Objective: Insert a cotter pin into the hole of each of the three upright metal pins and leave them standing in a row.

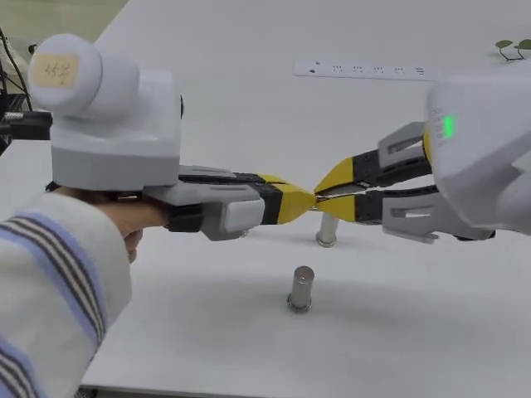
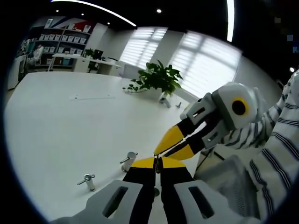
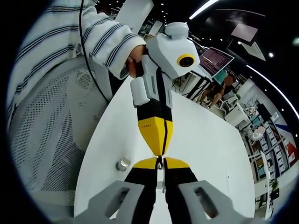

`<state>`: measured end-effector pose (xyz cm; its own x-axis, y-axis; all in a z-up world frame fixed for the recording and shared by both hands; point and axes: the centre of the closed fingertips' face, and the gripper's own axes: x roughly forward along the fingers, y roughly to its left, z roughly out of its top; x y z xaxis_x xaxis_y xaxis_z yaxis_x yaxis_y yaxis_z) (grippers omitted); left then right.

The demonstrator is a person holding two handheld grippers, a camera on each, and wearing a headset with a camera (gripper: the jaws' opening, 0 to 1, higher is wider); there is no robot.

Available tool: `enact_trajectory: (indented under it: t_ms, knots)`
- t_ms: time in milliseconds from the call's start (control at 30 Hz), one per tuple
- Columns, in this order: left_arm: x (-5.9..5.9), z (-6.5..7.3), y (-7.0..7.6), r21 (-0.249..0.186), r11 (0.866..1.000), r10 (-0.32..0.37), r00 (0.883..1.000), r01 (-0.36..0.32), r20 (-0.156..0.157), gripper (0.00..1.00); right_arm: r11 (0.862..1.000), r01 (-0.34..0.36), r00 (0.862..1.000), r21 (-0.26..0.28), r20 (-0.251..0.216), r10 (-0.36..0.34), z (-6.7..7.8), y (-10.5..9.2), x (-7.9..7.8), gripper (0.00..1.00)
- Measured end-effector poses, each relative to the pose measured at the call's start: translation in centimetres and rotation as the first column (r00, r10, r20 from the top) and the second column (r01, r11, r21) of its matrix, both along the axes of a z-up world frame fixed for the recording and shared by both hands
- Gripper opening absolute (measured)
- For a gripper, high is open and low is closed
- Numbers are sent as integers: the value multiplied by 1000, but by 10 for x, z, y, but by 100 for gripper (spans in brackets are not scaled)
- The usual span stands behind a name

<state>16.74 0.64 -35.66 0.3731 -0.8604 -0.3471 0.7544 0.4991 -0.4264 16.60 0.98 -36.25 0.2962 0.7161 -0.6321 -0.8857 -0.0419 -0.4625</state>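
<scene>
My left gripper (image 1: 309,201) and right gripper (image 1: 325,196) meet tip to tip above the white table (image 1: 249,99). A thin cotter pin (image 1: 342,191) lies between the right jaws, and its end (image 3: 160,163) reaches the shut left tips. Below the tips stands one upright metal pin (image 1: 326,233), partly hidden. A second metal pin (image 1: 300,288) stands nearer me with a bare top (image 3: 123,164). In the left gripper view, two upright pins (image 2: 88,181) (image 2: 129,161) each carry a cotter pin through the head, just left of my left gripper (image 2: 158,164).
A white power strip (image 1: 365,70) lies at the far side of the table, and a small plant (image 1: 510,48) is at the far right. A mesh chair (image 3: 46,116) stands beside the table edge. My striped sleeve (image 1: 50,282) covers the near left corner.
</scene>
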Motion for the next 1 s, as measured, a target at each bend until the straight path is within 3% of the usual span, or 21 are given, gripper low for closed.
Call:
enact_trajectory:
  t_ms: [167,300,433,567,667,800,900,1000]
  knots:
    - [-2,-1,1,24,1000,-17,999,17,31,0,1000,25,999,13,-37,-25,-2,-4,1,5]
    - [-4,1,2,52,998,-48,995,44,87,0,998,46,995,35,-88,-43,-3,-6,2,6]
    - [-7,3,1,95,992,-99,982,84,164,0,995,72,985,73,-162,-60,-5,-5,0,8]
    - [-11,5,-2,125,984,-148,964,123,221,0,993,83,979,86,-191,-66,-6,-5,-2,8]
    - [-12,5,-3,153,976,-191,944,154,270,0,993,85,977,83,-204,-66,-9,-5,-2,7]
    - [-16,5,-6,177,967,-227,929,181,291,0,993,88,968,83,-242,-66,-12,-6,-6,5]
    - [-16,3,-6,195,962,-244,924,192,295,0,992,89,967,87,-247,-65,-13,-7,-8,3]
    - [-18,0,-6,235,948,-280,911,213,303,0,992,86,965,87,-253,-62,-13,-7,-10,3]
